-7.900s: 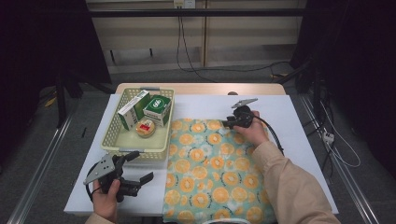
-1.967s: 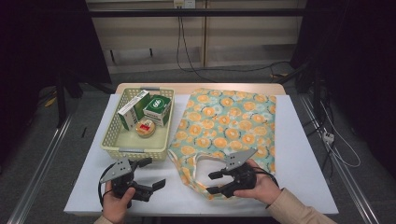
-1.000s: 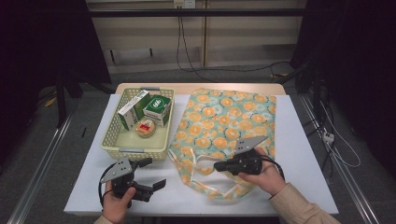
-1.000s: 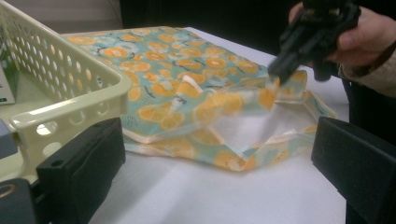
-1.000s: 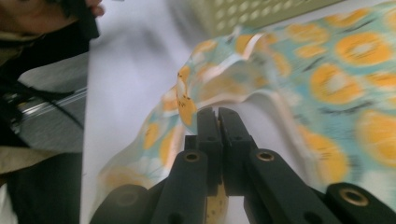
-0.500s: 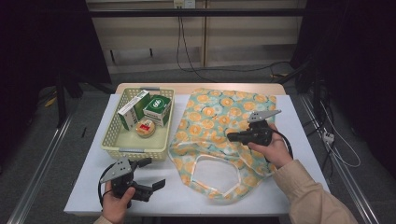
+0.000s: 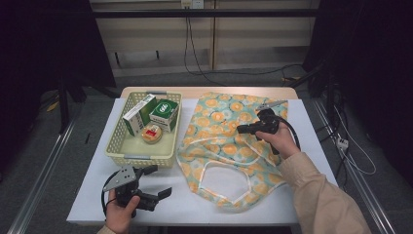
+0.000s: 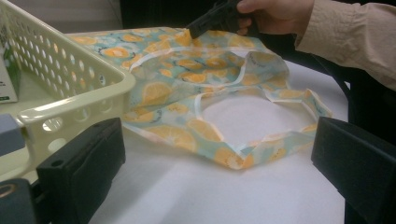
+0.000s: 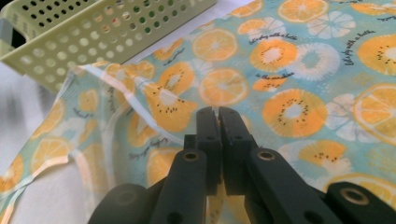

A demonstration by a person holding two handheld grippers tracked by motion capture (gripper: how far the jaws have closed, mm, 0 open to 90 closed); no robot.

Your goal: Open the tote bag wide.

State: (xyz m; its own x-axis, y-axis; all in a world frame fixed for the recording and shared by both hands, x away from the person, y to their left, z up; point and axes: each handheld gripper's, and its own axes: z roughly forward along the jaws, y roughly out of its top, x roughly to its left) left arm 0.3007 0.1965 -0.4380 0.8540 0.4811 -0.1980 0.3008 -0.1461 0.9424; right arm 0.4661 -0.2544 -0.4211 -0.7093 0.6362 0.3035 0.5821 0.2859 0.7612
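Right tongs (image 9: 216, 112) — pinching fruit-print bag (image 9: 299, 70)

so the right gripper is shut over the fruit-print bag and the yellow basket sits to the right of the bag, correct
Not quite. The yellow basket sits to the left of the fruit-print bag, as the high view shows. The rest holds: the right gripper is shut over the bag.

A white table (image 7: 311, 126) with a wooden far edge stands in a dim room. Behind it runs a pale panelled wall (image 7: 243, 44) with black cables (image 7: 195, 53) hanging down. Grey floor (image 7: 58, 146), metal rails (image 7: 44, 170) alongside, darkness at both sides.
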